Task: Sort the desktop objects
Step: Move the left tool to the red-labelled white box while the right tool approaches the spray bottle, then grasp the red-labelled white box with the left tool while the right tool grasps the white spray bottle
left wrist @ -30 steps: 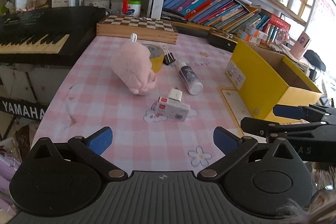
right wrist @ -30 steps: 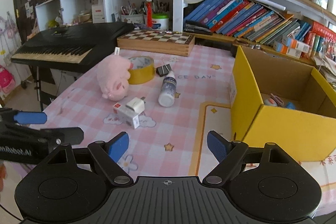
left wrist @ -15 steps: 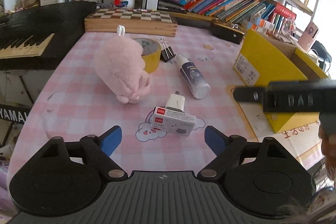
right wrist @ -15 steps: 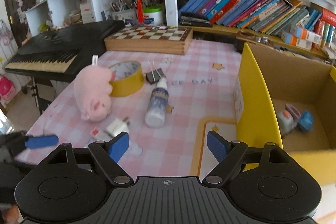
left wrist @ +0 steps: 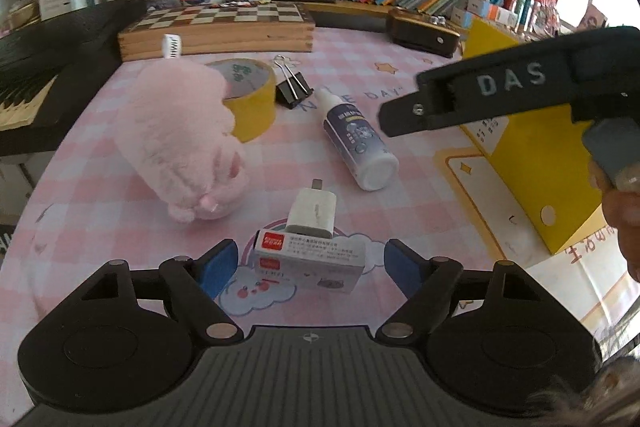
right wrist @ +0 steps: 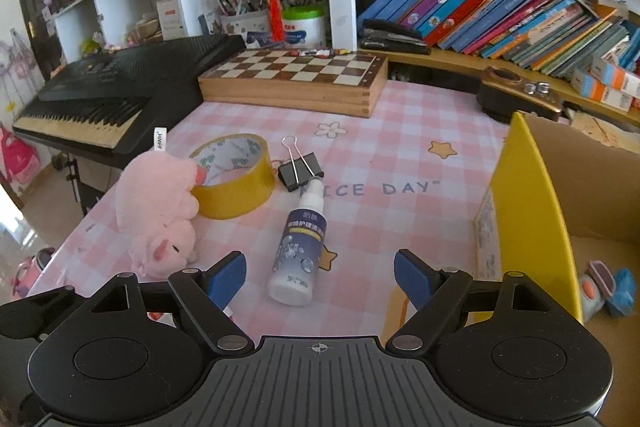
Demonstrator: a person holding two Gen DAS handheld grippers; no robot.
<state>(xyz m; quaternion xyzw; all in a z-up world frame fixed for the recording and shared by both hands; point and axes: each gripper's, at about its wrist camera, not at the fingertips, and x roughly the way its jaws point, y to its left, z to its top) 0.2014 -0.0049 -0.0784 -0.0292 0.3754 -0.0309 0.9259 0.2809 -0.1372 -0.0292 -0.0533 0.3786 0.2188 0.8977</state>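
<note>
White charger (left wrist: 311,211) leans on the small box (left wrist: 308,259) on the desk (left wrist: 100,219); left tongs (left wrist: 310,263), just narrowed, straddle the box untouched; gripping could topple the charger; right tongs (right wrist: 320,277) gape over the bottle (right wrist: 298,255), which may roll.

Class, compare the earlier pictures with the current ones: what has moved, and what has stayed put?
Both tongs have moved in over the table. The left tongs have been closing and now straddle the small box, not yet gripping it. The right tongs stay open, now lined up with the bottle. The plush, tape, clip and charger lie unmoved.
</note>
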